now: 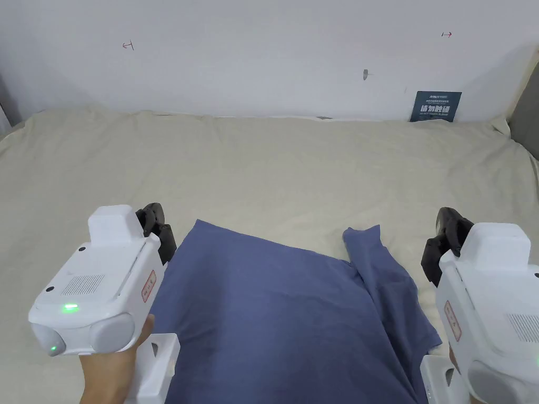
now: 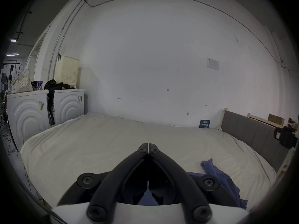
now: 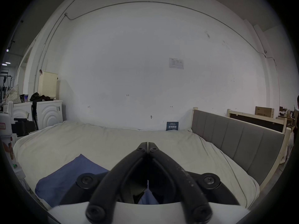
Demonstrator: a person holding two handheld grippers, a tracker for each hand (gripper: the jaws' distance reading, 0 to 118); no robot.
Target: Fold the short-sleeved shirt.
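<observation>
Shirt [image 1: 273,321], blue, is spread on the bed [image 1: 273,168] between both grippers; its bunched right sleeve lies nearer the right gripper [image 3: 148,144]. Left gripper [image 2: 148,145] likewise is closed, empty.

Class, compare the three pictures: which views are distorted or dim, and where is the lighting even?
Head view: even, soft light, straight lines, blue shirt sharp on the bed sheet. Left gripper view: fisheye bending, dark round border, dimmer; left gripper near the lens. Right gripper view: same curving and vignette; right gripper closed.
</observation>
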